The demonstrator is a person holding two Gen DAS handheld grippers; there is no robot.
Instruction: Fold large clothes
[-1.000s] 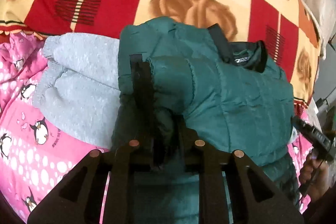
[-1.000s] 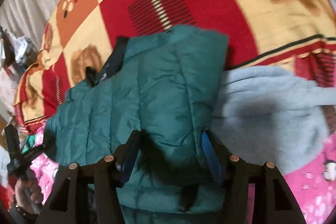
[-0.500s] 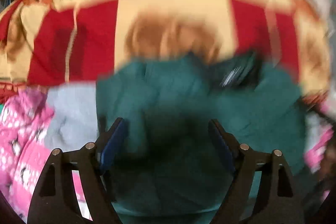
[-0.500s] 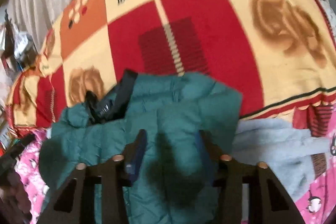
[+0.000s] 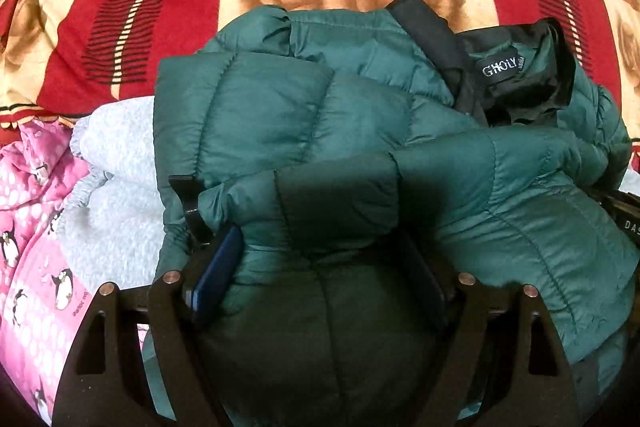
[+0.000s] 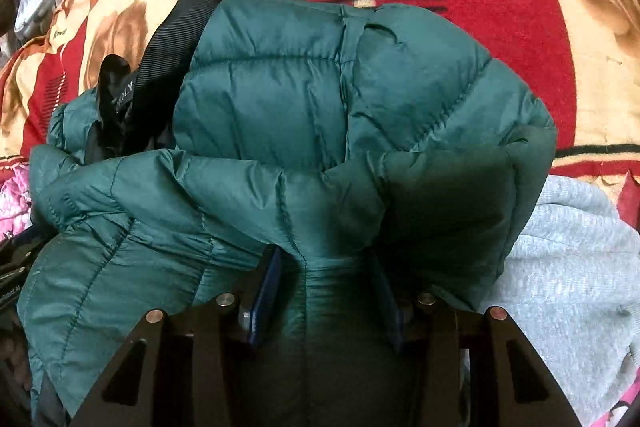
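Teal jacket [image 5: 360,131] hem behind tools

The right tool [image 6: 326,291] pinches a fold of the green puffer jacket [image 6: 280,131] beside a grey garment [image 6: 568,267].

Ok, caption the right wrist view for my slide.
Right tongs pinching the folded green puffer jacket beside a grey sweater.

A bedroom at home. Bed covered by a red-and-cream rose blanket [image 5: 168,39], a pink penguin sheet [image 5: 32,235] beneath it. Clothes heaped on top: green puffer jacket [image 5: 360,131], grey sweater [image 6: 568,267].
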